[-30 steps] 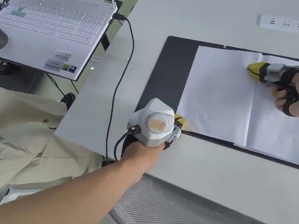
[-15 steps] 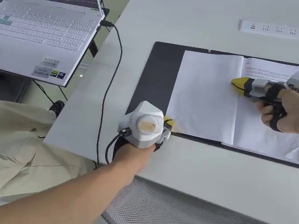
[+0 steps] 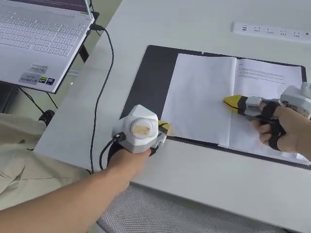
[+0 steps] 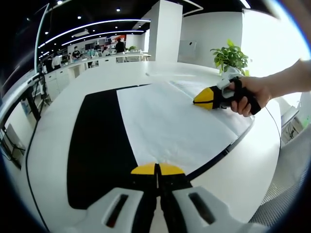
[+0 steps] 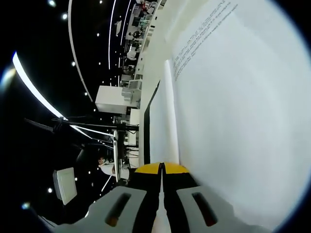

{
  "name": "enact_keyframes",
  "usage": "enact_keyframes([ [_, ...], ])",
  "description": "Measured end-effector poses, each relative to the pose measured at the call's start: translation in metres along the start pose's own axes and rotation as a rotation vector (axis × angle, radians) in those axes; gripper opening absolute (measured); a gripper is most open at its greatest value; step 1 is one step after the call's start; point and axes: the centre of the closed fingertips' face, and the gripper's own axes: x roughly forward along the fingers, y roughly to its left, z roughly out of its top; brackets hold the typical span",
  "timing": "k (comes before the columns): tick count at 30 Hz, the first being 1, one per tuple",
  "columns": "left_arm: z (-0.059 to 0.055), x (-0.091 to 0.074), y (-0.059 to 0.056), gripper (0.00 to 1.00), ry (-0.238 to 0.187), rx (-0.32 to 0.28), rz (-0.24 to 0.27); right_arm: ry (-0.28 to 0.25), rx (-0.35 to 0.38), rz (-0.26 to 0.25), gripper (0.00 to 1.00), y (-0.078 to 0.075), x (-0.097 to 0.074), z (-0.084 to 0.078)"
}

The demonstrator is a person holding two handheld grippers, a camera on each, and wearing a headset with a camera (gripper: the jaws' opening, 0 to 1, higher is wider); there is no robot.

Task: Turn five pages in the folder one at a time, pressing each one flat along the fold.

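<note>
Your left gripper [image 4: 156, 168]: jaws pressed together, tips at the near edge of the blank page [image 4: 165, 121], right where it meets the folder [image 4: 92, 145] cover. Can't tell if they pinch paper or just touch it. Its own view puts the black cover to its left. Your right gripper [image 4: 204, 97] is ahead and to its right, tip down on the paper.

Right gripper view: jaws together too, nothing between them. The fold [image 5: 171, 111] runs straight ahead from the tips, printed page [image 5: 233, 107] on one side of it.

Head view gives the layout: folder spread flat on the table [image 3: 194, 19], laptop [image 3: 39, 43] and cable [image 3: 98, 97] out past the left gripper, power strip [image 3: 272, 31] beyond the right gripper.
</note>
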Motion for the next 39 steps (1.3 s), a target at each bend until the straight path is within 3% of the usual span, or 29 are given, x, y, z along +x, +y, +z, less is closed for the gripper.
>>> enact_keyframes([
  [4, 0.0, 0.0, 0.0, 0.0, 0.0, -0.004, 0.0, 0.039, -0.015, -0.007, 0.0, 0.001, -0.005, -0.018],
  [12, 0.0, -0.002, -0.001, 0.0, -0.002, -0.012, 0.0, 0.047, -0.003, -0.009, 0.0, 0.001, -0.016, -0.043],
  [32, 0.0, -0.001, -0.001, 0.0, 0.0, -0.024, -0.002, 0.151, 0.005, -0.014, 0.0, -0.001, -0.039, -0.114],
  [36, 0.0, -0.002, 0.0, 0.0, 0.0, -0.021, -0.004, 0.151, 0.007, -0.003, 0.0, 0.004, -0.045, -0.126],
  [39, 0.001, -0.002, -0.001, 0.0, 0.004, -0.021, -0.006, 0.151, 0.005, 0.013, 0.0, 0.017, -0.053, -0.139],
])
